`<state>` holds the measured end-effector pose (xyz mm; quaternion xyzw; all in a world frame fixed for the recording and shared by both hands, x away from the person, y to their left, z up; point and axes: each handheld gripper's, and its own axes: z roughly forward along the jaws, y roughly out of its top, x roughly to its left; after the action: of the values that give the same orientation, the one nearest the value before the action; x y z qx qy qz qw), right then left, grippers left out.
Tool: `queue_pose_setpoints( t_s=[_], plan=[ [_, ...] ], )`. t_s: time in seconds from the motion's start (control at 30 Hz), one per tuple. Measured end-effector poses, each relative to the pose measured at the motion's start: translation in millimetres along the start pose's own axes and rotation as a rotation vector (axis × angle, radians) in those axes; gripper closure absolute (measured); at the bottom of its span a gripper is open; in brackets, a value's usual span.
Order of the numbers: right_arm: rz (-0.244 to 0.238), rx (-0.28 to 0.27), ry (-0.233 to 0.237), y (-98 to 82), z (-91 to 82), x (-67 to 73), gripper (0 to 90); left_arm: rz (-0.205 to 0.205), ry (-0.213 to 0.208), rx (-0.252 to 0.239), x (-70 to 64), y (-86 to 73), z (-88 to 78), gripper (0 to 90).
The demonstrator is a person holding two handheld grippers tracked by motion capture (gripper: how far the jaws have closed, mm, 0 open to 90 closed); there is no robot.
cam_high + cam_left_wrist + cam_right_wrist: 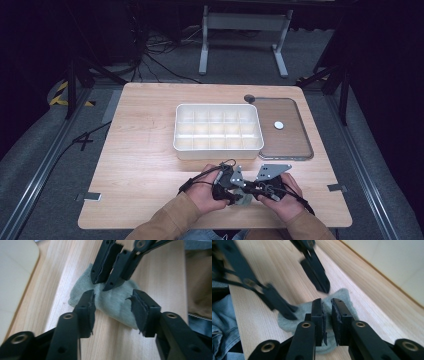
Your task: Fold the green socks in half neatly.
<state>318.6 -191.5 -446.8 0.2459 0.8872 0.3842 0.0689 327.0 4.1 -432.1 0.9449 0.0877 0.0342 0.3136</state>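
Standing open over a grey-green sock (110, 303), the left gripper (113, 307) is facing the right gripper (327, 315), whose nearly closed jaws are pinching a fold of it. Sock is lying on the table's (140, 165) near edge, before a white tray (218, 150).

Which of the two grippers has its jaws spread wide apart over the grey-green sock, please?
The left gripper: its jaws stand wide on either side of the sock, while the right gripper has its jaws nearly together.

A white divided tray (218, 148) sits mid-table (140, 150), touching a brown lid (295, 142) bearing a white disc (278, 125).
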Motion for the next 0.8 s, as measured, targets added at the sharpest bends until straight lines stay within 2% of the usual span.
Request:
queue_pose_setpoints(
  t_s=[0.1,0.17,0.23,0.33,0.4,0.5,0.57,0.63,0.73,0.8],
  plan=[
    [0.020,0.014,-0.001,-1.8,0.2,-0.5,78.5,0.007,0.000,-0.009,-0.2,-3.5,-0.3,48.7],
    [0.032,0.019,0.003,-2.0,1.1,-0.2,75.6,0.020,0.015,0.012,-1.3,-5.0,6.2,45.8],
    [0.039,0.023,0.005,-2.2,2.2,0.5,73.3,0.045,0.021,0.016,-3.4,-4.7,11.6,43.3],
    [0.036,0.051,-0.032,-3.0,2.8,3.2,68.5,0.106,0.053,0.023,-7.0,-2.5,18.6,41.0],
    [0.042,0.054,-0.040,-3.3,2.7,3.9,67.0,0.104,0.050,0.022,-7.3,-2.7,19.4,39.4],
    [0.052,0.062,-0.061,-3.7,3.3,5.7,64.2,0.117,0.068,0.023,-8.2,-2.2,20.0,39.0],
    [0.058,0.068,-0.067,-3.4,3.6,5.6,62.2,0.103,0.066,0.023,-8.3,-2.6,21.0,38.2],
    [0.077,0.062,-0.079,-4.7,4.0,4.0,59.2,0.089,0.067,0.017,-8.1,-3.0,22.2,37.9],
    [0.107,0.060,-0.085,-5.9,3.8,2.4,54.9,0.094,0.066,0.025,-7.9,-2.2,22.7,37.7],
    [0.133,0.062,-0.098,-6.9,5.0,0.6,49.1,0.090,0.076,0.022,-9.0,-2.3,23.3,37.7]
  ],
)
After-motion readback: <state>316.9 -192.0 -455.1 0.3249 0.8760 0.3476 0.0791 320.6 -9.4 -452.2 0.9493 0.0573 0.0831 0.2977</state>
